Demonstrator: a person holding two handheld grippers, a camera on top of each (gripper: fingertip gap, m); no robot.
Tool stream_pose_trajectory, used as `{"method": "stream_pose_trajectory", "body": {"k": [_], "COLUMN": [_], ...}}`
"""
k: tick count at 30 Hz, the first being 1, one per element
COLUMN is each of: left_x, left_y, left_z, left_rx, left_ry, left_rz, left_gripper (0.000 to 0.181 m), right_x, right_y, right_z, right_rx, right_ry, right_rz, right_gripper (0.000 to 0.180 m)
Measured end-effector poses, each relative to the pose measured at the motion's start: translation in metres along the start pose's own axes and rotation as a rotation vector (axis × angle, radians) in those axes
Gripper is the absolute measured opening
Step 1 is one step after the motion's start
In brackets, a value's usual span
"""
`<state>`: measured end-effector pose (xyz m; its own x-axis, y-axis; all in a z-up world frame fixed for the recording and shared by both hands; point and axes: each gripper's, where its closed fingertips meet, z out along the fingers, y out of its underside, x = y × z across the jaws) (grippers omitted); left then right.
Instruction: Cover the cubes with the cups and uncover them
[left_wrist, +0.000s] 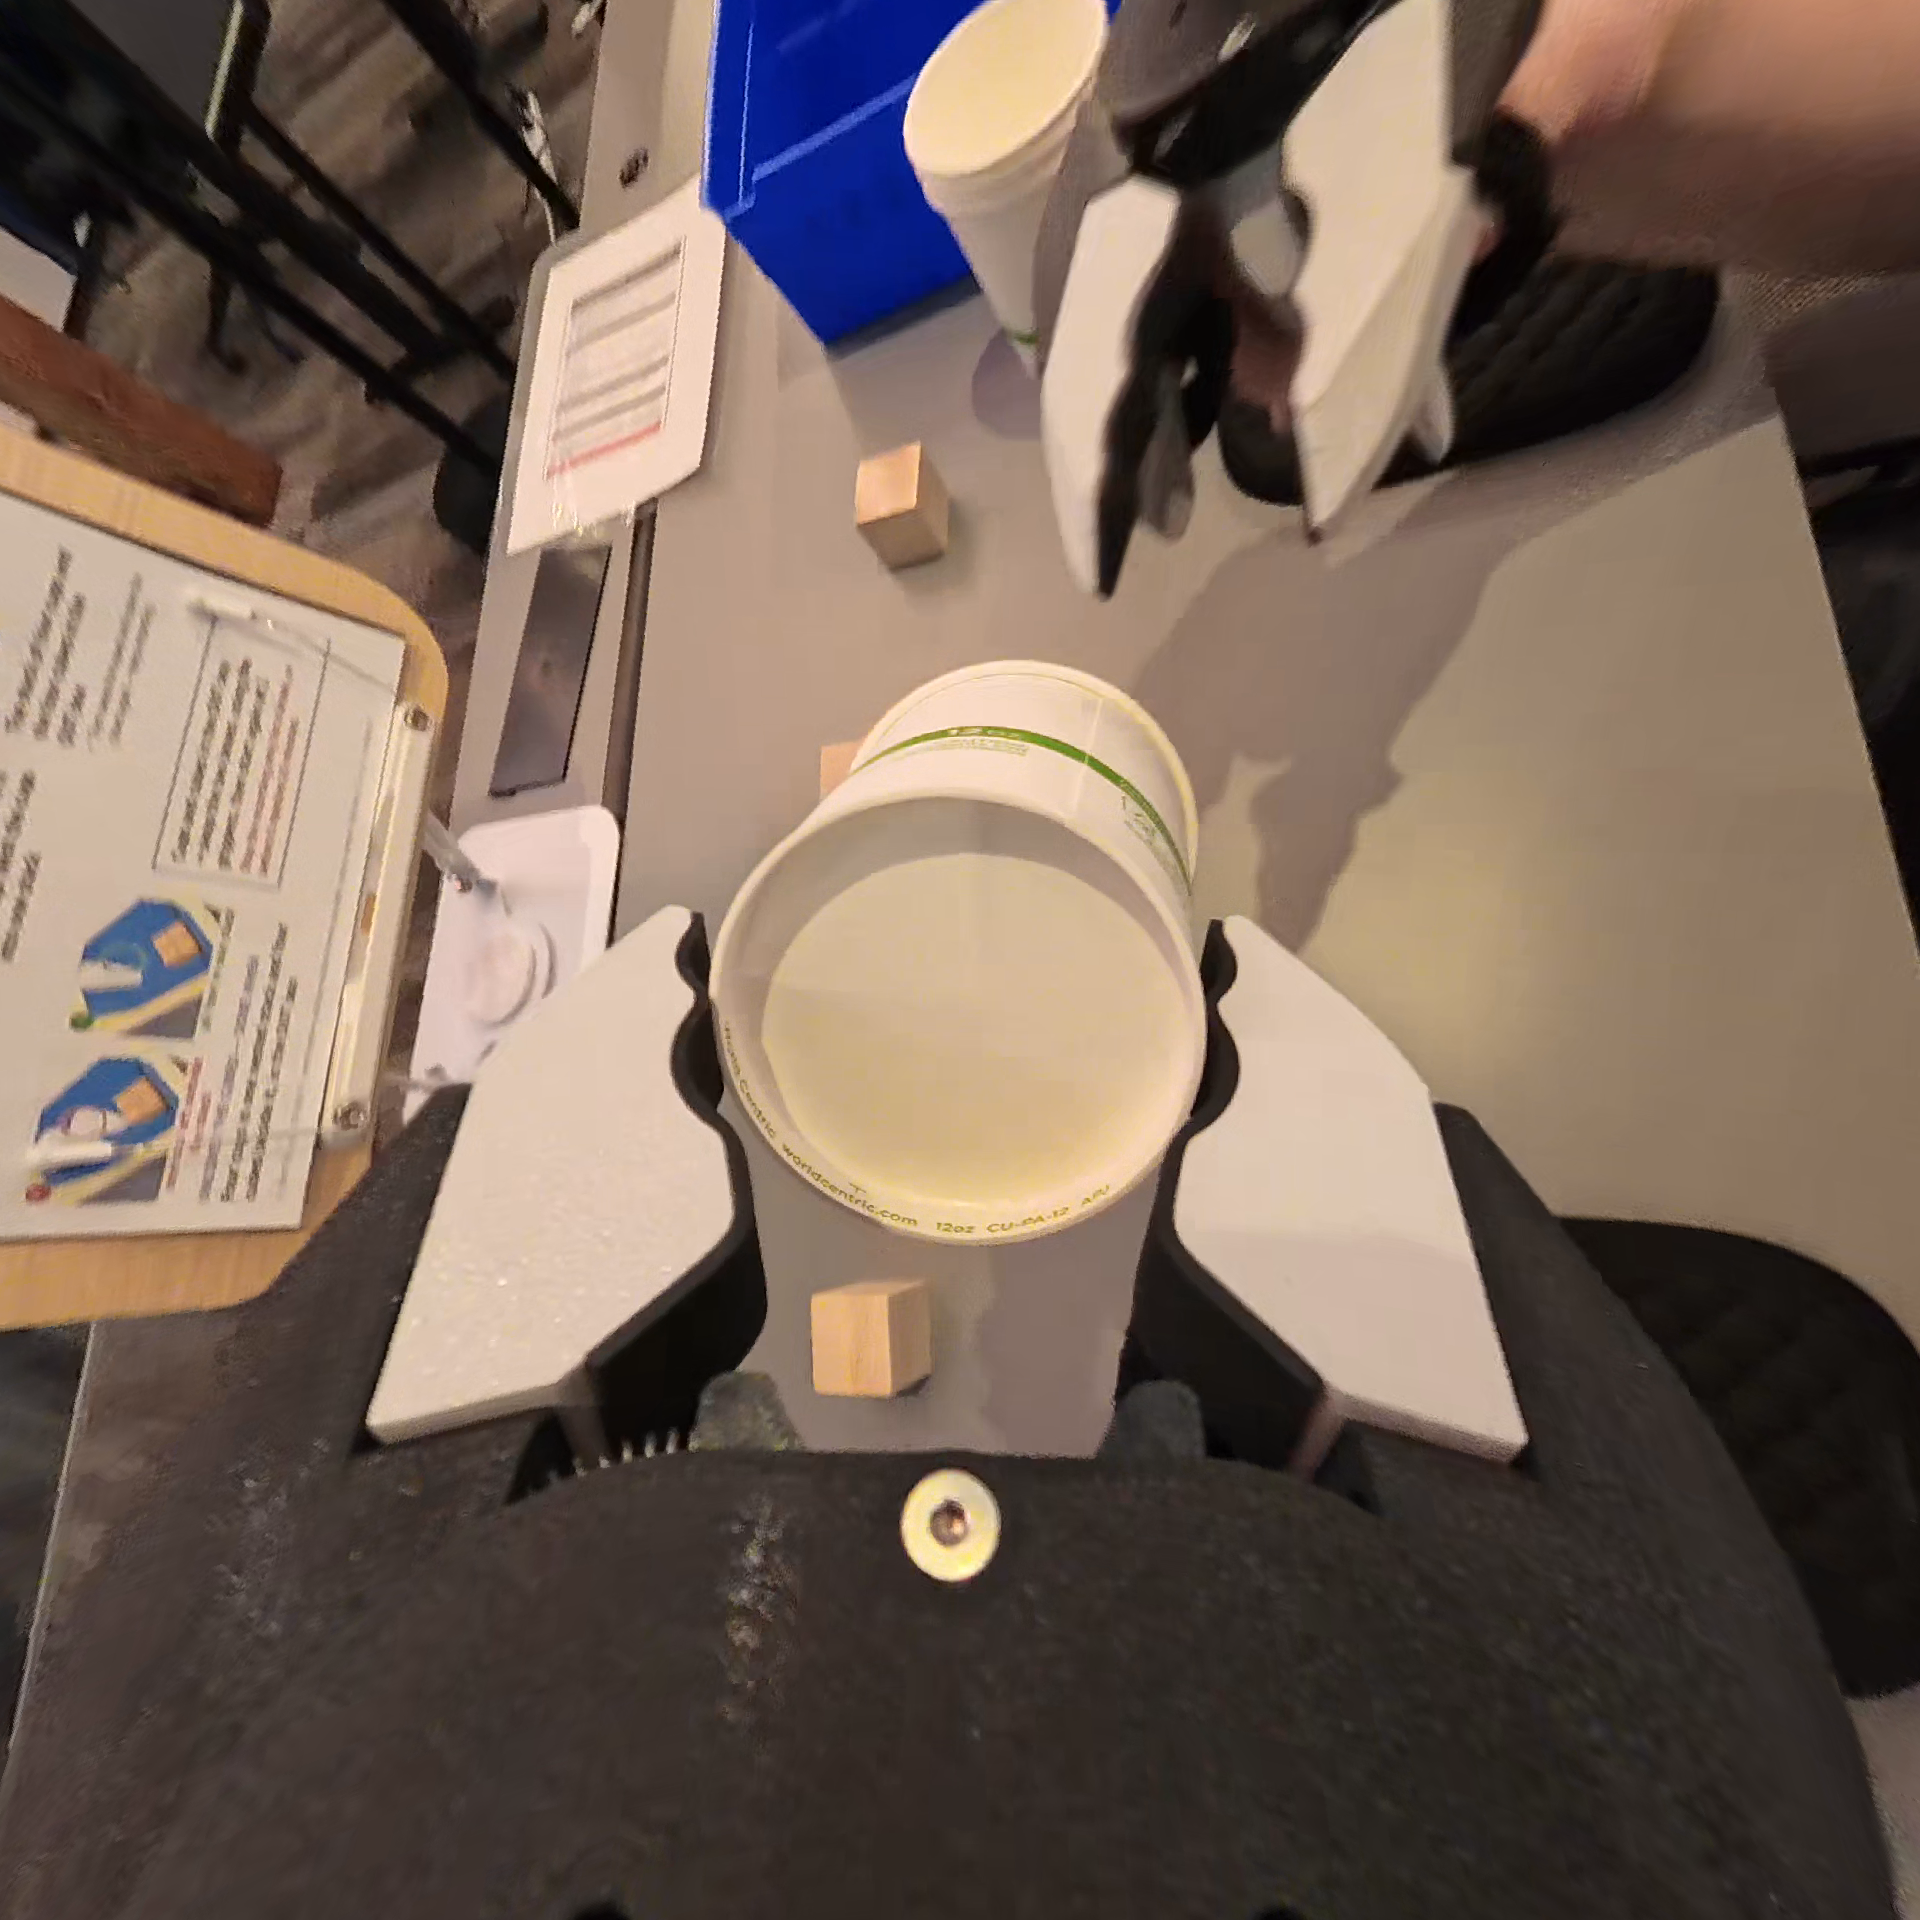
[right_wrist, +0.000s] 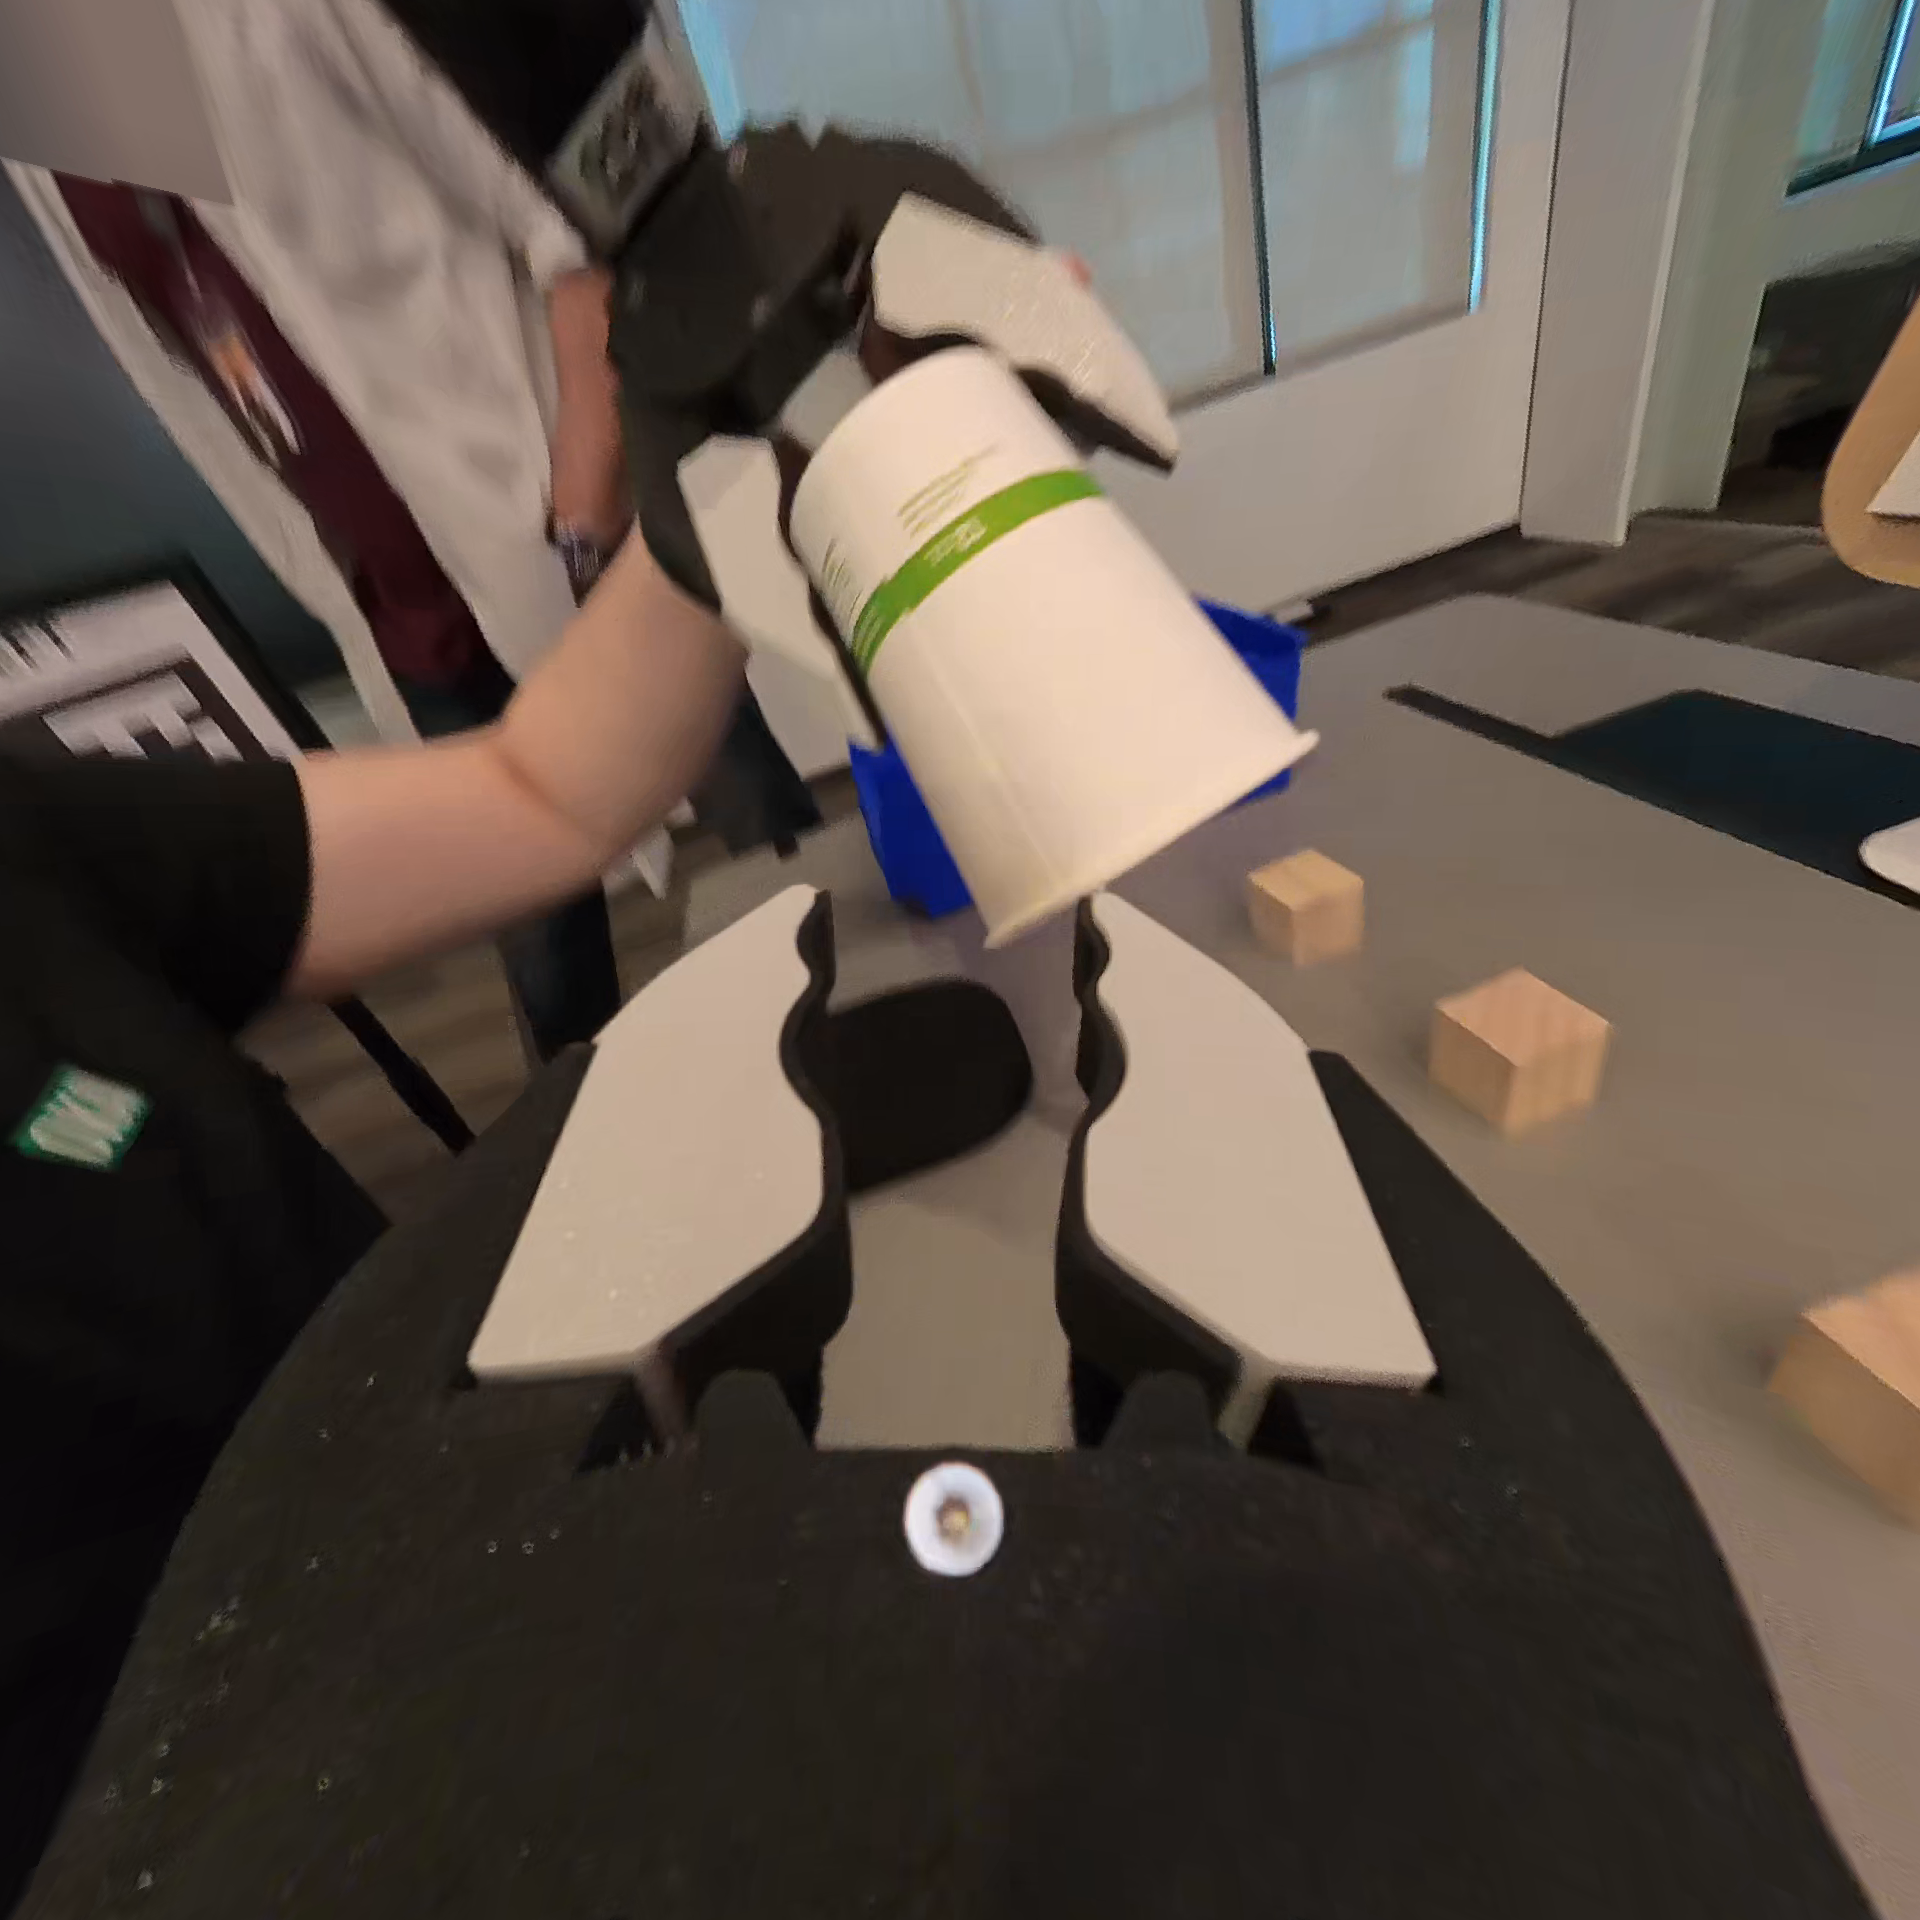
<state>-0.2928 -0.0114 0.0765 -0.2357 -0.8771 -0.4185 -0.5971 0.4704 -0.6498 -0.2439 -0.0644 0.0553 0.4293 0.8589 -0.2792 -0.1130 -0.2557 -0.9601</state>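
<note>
The left tool (left_wrist: 961, 1039) is closed on a white paper cup (left_wrist: 966, 956) near its base, holding it upside down and tilted in the air, mouth facing down toward the grey counter (left_wrist: 1507, 831). Three wooden cubes are bare on the counter: a near cube (left_wrist: 868, 1349) just below the cup's base in the left wrist view, a middle cube (left_wrist: 837, 767) mostly hidden behind the cup wall, and a far cube (left_wrist: 901, 503) well beyond it. A stack of spare cups (left_wrist: 1003, 166) stands in front of a blue bin (left_wrist: 821, 208) at the far end. The right tool (right_wrist: 956, 1023) is empty, its jaws parted by a moderate gap, hovering above the counter. The step in hand appears to be lowering the held cup over a cube; which one is meant cannot be told for sure, though the middle cube lies closest under the mouth. To do it well, the person should level the cup so its rim is parallel to the counter, centre the mouth over the cube, then descend straight so the rim does not catch an edge and push the cube aside. The grip should stay light, since the paper wall will dent, and release should come only once the rim sits flat.
</note>
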Motion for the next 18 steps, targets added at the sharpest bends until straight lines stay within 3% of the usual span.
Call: {"method": "stream_pose_trajectory", "body": {"k": [3,6,10,12,14,18], "left_x": [0.005,0.008,0.013,0.016,0.020,0.019], "left_y": [-0.016,-0.027,-0.039,-0.045,-0.050,-0.059], "left_z": [0.001,0.001,0.006,0.010,0.013,0.017], "left_rx": [0.053,0.101,0.149,0.181,0.209,0.290], "left_ry": [-0.004,-0.001,0.007,0.018,0.025,0.003], "left_rz": [0.022,0.035,0.052,0.055,0.057,0.048], "left_gripper": [0.089,0.088,0.089,0.089,0.089,0.087], "right_x": [0.008,0.015,-0.008,-0.019,-0.029,-0.039], "right_y": [-0.012,-0.006,-0.016,-0.020,-0.021,-0.029], "right_z": [-0.003,-0.004,-0.002,-0.003,-0.006,-0.018], "right_rx": [0.148,0.161,0.226,0.246,0.255,0.292], "right_ry": [-0.030,-0.033,-0.223,-0.294,-0.357,-0.421], "right_rz": [0.106,0.145,0.243,0.250,0.224,0.226], "right_gripper": [0.041,0.037,0.038,0.031,0.009,0.000]}}
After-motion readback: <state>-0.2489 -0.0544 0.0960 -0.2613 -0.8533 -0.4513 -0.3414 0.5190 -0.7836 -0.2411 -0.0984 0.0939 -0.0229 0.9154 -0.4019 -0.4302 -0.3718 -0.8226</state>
